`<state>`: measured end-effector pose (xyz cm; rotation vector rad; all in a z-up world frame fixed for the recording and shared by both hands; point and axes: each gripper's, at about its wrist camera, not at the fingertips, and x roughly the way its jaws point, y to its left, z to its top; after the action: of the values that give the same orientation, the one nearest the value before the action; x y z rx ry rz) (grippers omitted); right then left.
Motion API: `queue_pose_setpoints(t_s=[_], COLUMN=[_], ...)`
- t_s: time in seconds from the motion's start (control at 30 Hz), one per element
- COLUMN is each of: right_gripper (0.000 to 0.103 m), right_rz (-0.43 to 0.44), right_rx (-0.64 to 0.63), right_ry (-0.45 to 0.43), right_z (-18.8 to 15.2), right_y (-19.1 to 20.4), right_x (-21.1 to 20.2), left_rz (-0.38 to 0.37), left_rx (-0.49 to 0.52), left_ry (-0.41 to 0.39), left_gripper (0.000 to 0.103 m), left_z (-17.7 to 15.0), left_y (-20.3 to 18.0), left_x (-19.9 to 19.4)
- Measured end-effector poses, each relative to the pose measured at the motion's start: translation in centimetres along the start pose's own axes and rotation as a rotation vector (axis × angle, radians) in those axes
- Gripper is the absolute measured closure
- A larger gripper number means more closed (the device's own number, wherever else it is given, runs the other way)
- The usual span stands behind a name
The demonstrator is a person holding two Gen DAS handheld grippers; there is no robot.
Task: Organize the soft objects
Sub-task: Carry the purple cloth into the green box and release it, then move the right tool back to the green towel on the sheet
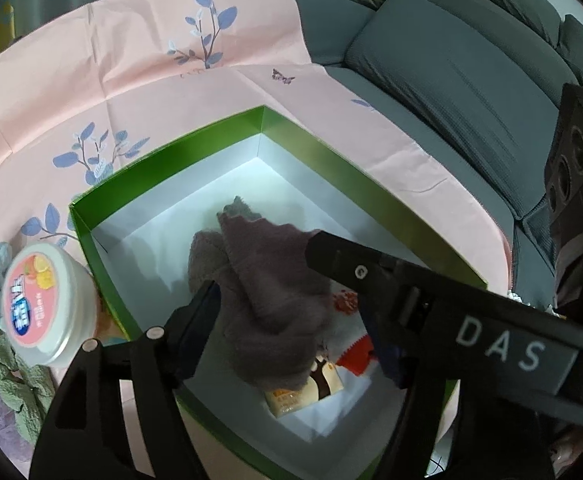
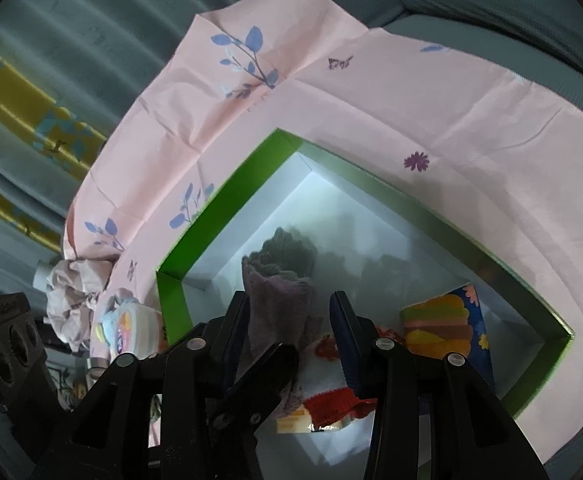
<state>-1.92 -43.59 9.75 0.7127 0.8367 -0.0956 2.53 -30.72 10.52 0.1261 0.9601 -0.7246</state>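
Note:
A purple-grey fluffy cloth (image 1: 267, 280) hangs over the green box with a white inside (image 1: 179, 136). My left gripper (image 1: 287, 312) has its fingers on either side of the cloth; whether they pinch it I cannot tell. In the right wrist view the cloth (image 2: 279, 304) lies between the spread fingers of my right gripper (image 2: 291, 304), which is open; a left finger crosses in front. Under the cloth lie a white and red towel (image 2: 331, 384) and a colourful pack (image 2: 443, 320) in the box (image 2: 227, 200).
A round white tub (image 1: 43, 300) stands left of the box beside light blue and green soft cloths (image 1: 11, 392). A crumpled pinkish cloth (image 2: 71, 296) lies at the table's left. The pink floral tablecloth (image 1: 131, 60) covers the table; a grey sofa (image 1: 451, 80) is behind.

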Motion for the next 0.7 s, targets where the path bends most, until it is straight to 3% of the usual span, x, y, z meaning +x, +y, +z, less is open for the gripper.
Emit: queue_pose_setpoints(t_s=[0.2, 0.33, 0.4, 0.53, 0.7], right_gripper=[0.059, 0.042, 0.042, 0.025, 0.019], right_rz=[-0.006, -0.016, -0.030, -0.057, -0.076], right_rx=[-0.023, -0.040, -0.052, -0.088, -0.147], right_ry=[-0.047, -0.074, -0.090, -0.135, -0.165], right_z=[-0.2, -0.7, -0.9, -1.6, -2.6], right_y=[1.0, 1.7, 2.2, 3.6, 5.4], right_x=[-1.8, -2.8, -3.4, -4.8, -6.0], left_rz=[-0.010, -0.016, -0.018, -0.019, -0.013], left_rx=[0.009, -0.011, -0.021, -0.046, -0.099], left_ry=[-0.038, -0.062, -0.079, -0.116, -0.151], left_gripper=[0.024, 0.022, 0.022, 0.012, 0.010], left_z=[-0.3, -0.6, -0.8, -1.5, -2.9], left_y=[-0.1, 0.6, 1.0, 2.2, 4.3], left_x=[-2.8, -4.8, -6.0, -8.6, -11.8])
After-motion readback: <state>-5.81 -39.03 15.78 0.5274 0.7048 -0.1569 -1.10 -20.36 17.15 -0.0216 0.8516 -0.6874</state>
